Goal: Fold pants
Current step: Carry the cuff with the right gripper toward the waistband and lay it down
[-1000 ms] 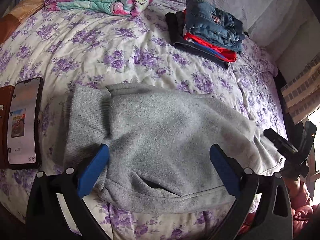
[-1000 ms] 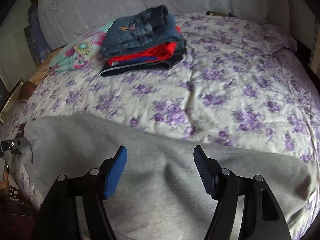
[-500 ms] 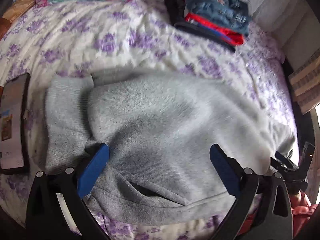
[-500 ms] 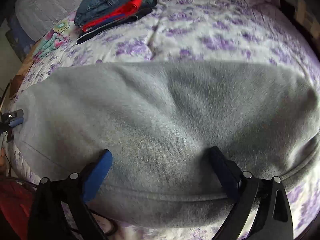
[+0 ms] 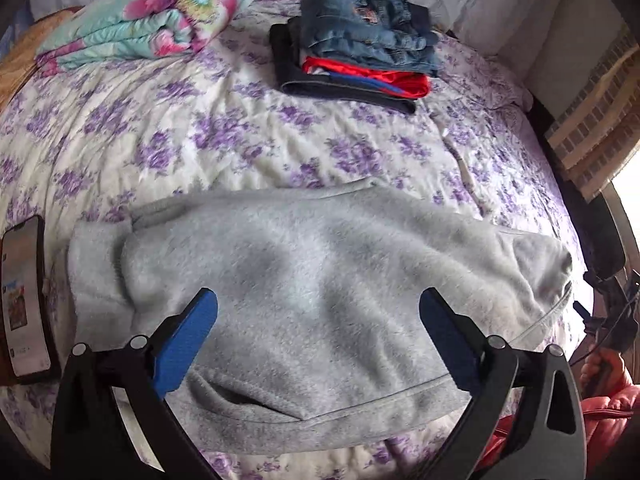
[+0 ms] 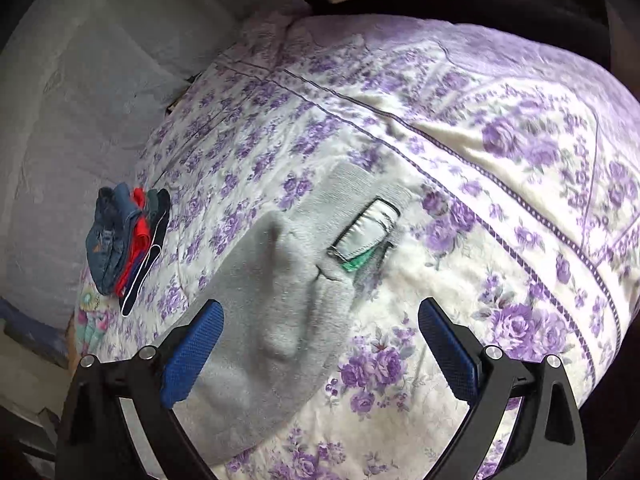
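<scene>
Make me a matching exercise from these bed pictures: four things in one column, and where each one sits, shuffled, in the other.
Things:
1. grey pants
2. phone
3. floral quilt
4. jeans

Places, in the left wrist view:
A. on top of the folded clothes stack, far side of the bed
B. at the left edge, beside the pants' ribbed end
C. rolled up at the far left corner
D. spread across the near bedspread, under the open left gripper

Pairs: 1-D, 2-B, 3-C, 4-A
</scene>
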The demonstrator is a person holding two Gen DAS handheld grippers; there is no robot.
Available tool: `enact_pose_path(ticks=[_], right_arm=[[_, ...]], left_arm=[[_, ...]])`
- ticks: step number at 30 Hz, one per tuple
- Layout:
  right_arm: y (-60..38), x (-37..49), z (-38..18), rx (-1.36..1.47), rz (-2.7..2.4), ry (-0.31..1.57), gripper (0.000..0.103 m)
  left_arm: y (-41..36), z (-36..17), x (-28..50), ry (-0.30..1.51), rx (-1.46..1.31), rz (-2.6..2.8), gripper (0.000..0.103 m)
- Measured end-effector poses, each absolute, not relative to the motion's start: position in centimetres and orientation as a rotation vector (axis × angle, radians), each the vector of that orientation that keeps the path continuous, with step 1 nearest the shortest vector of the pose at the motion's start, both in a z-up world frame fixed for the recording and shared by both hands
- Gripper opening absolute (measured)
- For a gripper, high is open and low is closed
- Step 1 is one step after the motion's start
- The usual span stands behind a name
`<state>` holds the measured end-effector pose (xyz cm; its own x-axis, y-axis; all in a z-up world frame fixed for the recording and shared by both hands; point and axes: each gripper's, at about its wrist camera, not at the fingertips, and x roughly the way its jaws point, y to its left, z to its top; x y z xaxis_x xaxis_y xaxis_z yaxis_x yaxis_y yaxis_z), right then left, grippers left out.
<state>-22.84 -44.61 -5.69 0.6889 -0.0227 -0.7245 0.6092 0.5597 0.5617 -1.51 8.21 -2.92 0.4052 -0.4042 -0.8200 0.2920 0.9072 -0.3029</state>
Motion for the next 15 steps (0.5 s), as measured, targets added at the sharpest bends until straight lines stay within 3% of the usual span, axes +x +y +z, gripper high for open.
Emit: enact_pose_path(ticks=[6, 10, 12, 13, 15], right_arm=[[-44.9, -20.1, -9.6, 1.041, -0.337, 0.717, 0.098], [-45.1, -19.0, -9.9, 1.010, -0.349, 0.682, 0.097], [-45.2, -19.0, -9.7, 1.014, -0.333, 0.670, 0.055], [-45.4, -19.0, -9.8, 1.031, -0.330, 0.676, 0.045], [-45.4, -19.5, -9.5, 1.048, -0.327, 0.642, 0.035]], left_arm=[[0.4, -1.6, -1.2, 1.066, 0.017, -0.622, 0.098], [-4.0, -6.7, 0.2, 1.228, 0.086, -0.622, 0.098], [-5.3, -9.5, 0.2, 1.255, 0.198, -0.575, 0.099], [-5.7, -9.3, -0.6, 1.197, 0.246, -0.566, 0.099], [-6.0, -9.2, -1.1, 1.191, 0.292, -0.566, 0.099]])
